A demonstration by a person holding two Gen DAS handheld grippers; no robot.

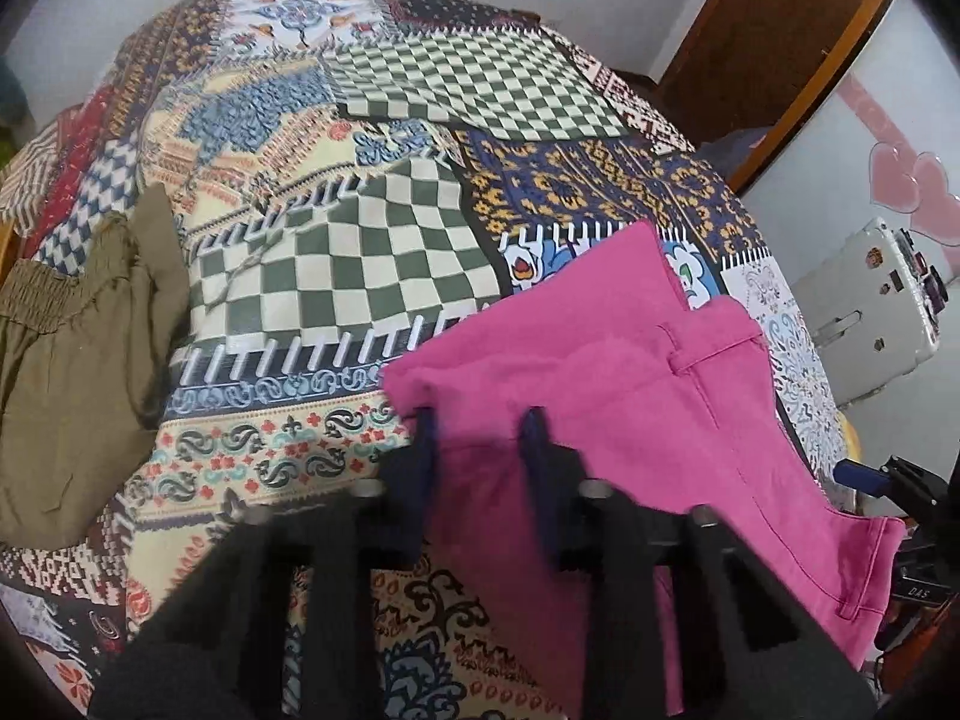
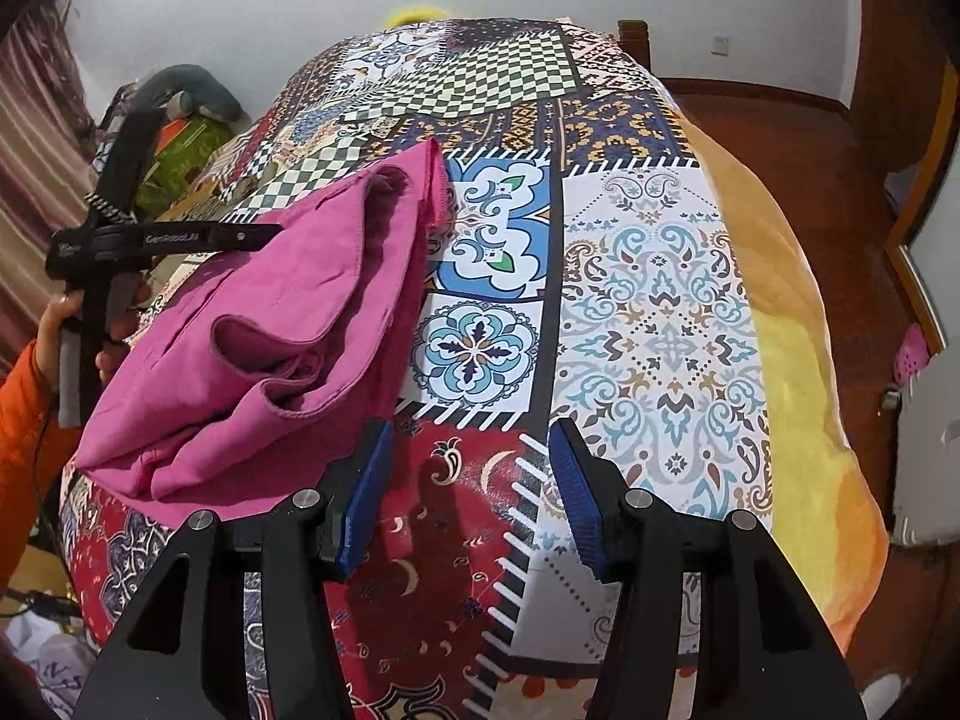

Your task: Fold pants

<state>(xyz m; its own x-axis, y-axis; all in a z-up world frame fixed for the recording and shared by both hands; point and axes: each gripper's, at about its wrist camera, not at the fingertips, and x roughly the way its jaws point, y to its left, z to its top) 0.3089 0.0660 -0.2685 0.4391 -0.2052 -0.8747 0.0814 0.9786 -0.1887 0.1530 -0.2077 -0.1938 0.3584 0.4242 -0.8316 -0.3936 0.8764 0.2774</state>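
The pink pants [image 1: 630, 390] lie partly folded on the patchwork bedspread [image 1: 336, 252], with the waistband and a belt loop toward the right. My left gripper [image 1: 480, 438] sits at their near left edge, with pink cloth filling the narrow gap between its blue pads; it looks shut on that edge. In the right wrist view the pink pants [image 2: 270, 330] form a bunched pile at the left, and the left gripper [image 2: 258, 235] reaches over them. My right gripper [image 2: 471, 480] hangs open over bare bedspread [image 2: 648, 312], just right of the pile, holding nothing.
An olive green garment [image 1: 72, 348] with an elastic waist lies at the bed's left side. A white machine [image 1: 870, 312] stands off the bed's right edge. A yellow-orange blanket [image 2: 798, 330] drapes the right side. A hand and orange sleeve [image 2: 24, 408] hold the left tool.
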